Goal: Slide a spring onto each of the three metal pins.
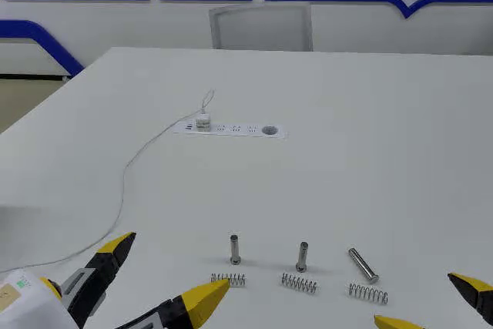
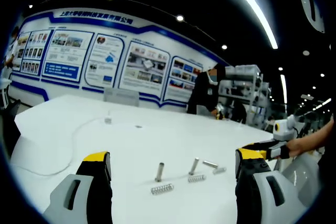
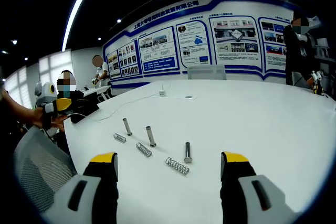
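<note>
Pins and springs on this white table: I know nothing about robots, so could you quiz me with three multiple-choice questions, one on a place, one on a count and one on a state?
1. Where do the springs lie relative to the pins?
A) slid onto them
B) on the table, on the person's side of them
C) stacked in a box
2. How many pins are there?
A) two
B) three
C) five
3. The fingers of the left gripper are:
A) shut on a spring
B) shut on a pin
C) open and empty

Answers: B, each spring lies loose just below its pin in the head view; B, three pins form a row; C, a wide gap separates the yellow-tipped fingers.
</note>
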Available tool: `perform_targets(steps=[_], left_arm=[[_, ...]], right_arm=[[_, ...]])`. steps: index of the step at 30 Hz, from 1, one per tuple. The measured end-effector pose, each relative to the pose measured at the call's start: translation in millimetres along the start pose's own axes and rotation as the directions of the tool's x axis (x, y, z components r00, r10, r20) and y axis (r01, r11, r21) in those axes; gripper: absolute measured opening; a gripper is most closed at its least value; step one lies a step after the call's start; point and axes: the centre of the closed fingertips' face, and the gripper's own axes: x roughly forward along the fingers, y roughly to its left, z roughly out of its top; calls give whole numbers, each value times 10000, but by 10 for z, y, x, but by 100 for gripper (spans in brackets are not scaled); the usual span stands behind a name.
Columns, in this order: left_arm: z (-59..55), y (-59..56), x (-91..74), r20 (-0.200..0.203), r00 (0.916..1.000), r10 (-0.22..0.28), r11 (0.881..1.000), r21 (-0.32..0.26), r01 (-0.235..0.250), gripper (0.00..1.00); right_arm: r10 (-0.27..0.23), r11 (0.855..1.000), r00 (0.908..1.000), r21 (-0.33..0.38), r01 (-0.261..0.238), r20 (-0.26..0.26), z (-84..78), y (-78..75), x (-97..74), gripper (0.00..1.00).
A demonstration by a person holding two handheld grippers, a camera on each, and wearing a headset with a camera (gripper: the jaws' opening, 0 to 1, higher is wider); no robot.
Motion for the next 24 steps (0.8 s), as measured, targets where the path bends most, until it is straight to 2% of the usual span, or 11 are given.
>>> perform_targets(steps=[7,11,15,18,24], left_arm=[[-39,-41,12,-215,9996,-159,9998,150,163,100],[-44,-47,14,-245,9995,-174,9997,183,178,100],[-49,-42,12,-265,9995,-155,9997,169,160,100],[-43,-32,11,-240,9997,-96,9997,204,101,100],[-13,-46,11,-108,9998,-140,9996,240,143,100]], right_arm=[[18,10000,10000,87,-17,-89,-24,-2,0,81],[32,9997,10000,256,-33,43,-2,-6,-2,81],[-178,9998,9997,91,177,140,26,-54,-20,78],[-206,9991,9998,385,203,80,-2,-79,-19,77],[-294,9995,9995,117,295,-59,-14,-81,-19,73]])
